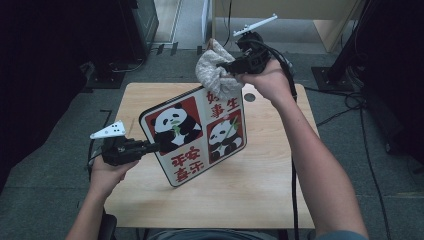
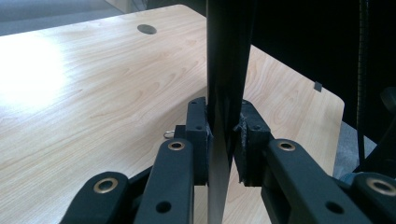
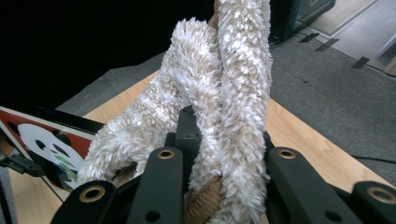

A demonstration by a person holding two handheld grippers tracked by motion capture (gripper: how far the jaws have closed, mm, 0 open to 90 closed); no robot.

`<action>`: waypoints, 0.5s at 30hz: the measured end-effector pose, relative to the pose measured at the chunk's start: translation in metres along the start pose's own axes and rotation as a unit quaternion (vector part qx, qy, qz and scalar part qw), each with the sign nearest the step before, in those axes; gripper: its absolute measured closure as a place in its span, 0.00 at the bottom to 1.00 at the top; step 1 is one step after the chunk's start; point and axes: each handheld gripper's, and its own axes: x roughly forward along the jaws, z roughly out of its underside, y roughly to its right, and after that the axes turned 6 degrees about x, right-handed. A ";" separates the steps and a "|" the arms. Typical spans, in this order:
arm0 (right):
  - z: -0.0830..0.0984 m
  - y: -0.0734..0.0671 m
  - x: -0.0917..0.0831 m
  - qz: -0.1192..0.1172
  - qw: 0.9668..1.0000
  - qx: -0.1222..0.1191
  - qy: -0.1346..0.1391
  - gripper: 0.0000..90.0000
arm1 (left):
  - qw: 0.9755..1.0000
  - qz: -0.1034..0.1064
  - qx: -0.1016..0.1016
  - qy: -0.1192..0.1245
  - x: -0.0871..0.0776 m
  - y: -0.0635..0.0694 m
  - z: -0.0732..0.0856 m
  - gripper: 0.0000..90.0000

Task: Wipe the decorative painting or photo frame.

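Note:
A square board (image 1: 197,135) printed with two pandas on red panels and red characters is held tilted above the wooden table (image 1: 260,180). My left gripper (image 1: 155,146) is shut on its left edge; in the left gripper view the board's thin edge (image 2: 226,84) stands upright between the pads (image 2: 247,135). My right gripper (image 1: 231,66) is shut on a fluffy beige cloth (image 1: 215,75), which rests against the board's top right corner. In the right gripper view the cloth (image 3: 219,102) rises between the jaws, with a panda panel of the board (image 3: 46,144) at lower left.
A round cable hole (image 1: 249,97) sits near the table's far edge. Black cables (image 1: 295,190) trail from the right gripper down the table's right side. Dark equipment stands on the grey floor (image 1: 45,165) at left and right.

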 end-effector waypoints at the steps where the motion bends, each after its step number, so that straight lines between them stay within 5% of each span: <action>1: 0.000 0.001 -0.001 0.002 1.000 0.001 0.001 0.83 | 1.000 -0.001 0.000 0.000 0.000 0.000 0.000 0.87; 15: 0.004 0.017 -0.016 0.027 1.000 0.000 0.003 0.83 | 1.000 -0.002 0.002 -0.002 -0.001 0.000 0.000 0.87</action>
